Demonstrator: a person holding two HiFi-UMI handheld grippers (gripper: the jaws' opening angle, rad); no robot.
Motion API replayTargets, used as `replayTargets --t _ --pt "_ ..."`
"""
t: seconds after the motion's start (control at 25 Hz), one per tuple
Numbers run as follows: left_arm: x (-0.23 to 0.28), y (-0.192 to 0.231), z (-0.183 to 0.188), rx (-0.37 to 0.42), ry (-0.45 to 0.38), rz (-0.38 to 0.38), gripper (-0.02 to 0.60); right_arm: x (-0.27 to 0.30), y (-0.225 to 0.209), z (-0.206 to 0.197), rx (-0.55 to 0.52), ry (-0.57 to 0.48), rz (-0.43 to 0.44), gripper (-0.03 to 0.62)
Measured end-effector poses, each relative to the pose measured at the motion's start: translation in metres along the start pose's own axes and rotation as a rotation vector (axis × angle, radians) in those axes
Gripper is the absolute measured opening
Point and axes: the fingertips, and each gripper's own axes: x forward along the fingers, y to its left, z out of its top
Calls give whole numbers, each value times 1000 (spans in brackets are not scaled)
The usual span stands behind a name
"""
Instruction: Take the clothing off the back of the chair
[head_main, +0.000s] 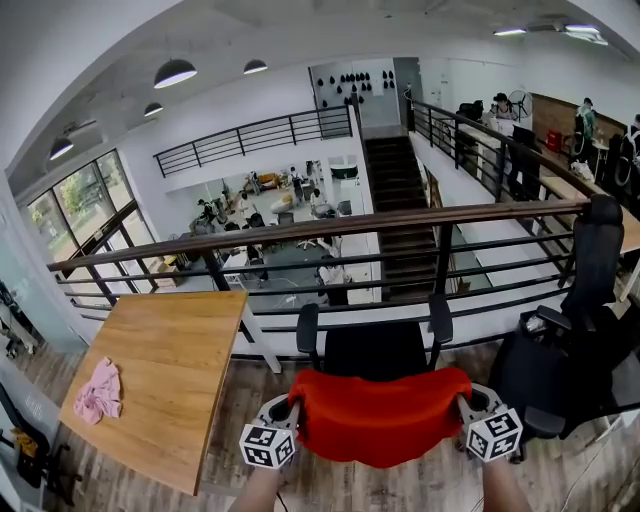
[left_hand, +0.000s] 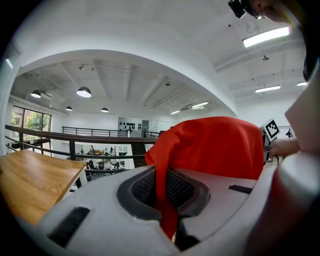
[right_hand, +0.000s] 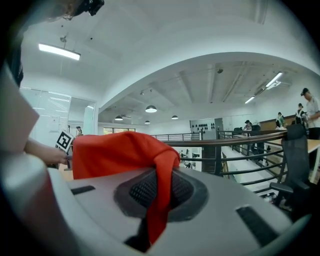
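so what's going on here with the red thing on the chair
A person holds a gripper in each hand. The left gripper and the right gripper are each shut on one end of the red garment. It looks draped over the back of the black chair, not yet lifted clear.

Grey left tool (left_hand: 167, 215), black-white marker cube (head_main: 268, 446)

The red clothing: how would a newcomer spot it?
From the long balcony railing, come nearer to the nearest black chair. The red clothing hangs over its back, pinched at its ends by the left hand-held gripper and right hand-held gripper. It is bright red, unlike the pink cloth on the wooden table.
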Motion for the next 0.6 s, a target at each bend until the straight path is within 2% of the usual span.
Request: replayTargets --t 0.6 --pt "-36 3 71 23 -178 33 25 -20 5 51 -42 -88 -18 24"
